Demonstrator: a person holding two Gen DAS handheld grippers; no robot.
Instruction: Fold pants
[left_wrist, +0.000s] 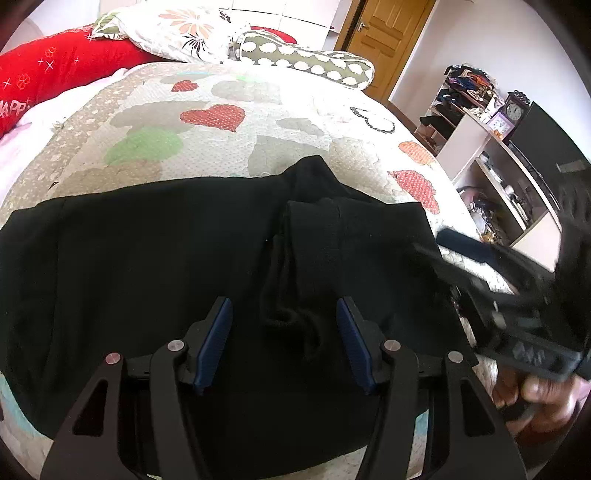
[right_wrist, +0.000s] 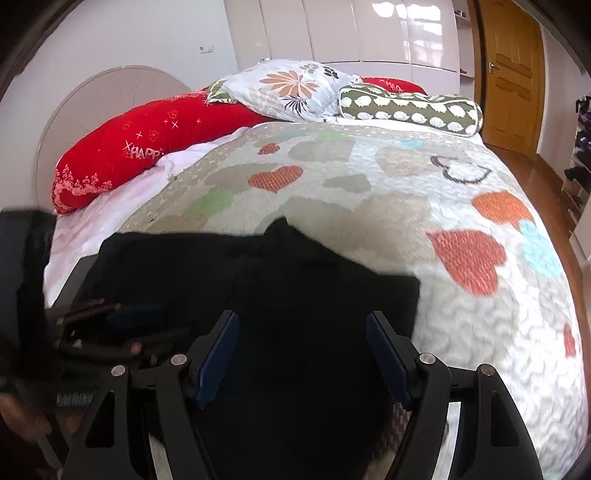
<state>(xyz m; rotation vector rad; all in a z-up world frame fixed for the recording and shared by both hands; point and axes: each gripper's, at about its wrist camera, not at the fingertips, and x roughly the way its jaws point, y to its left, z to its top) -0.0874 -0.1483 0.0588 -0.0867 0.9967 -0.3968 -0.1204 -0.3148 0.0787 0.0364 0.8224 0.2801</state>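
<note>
Lying partly folded on the heart-patterned quilt (right_wrist: 424, 206), the black pants (left_wrist: 155, 251) are positioned for regrasping. Left gripper (left_wrist: 284, 325) and right gripper (right_wrist: 301, 343) are held wide, empty; an edge grip is judged necessary.

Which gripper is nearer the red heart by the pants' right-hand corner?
Right. The right gripper hovers over the pants beside that red heart; the left gripper sits farther left.

Black pants (left_wrist: 166, 251), partly folded, flat on bed
</note>
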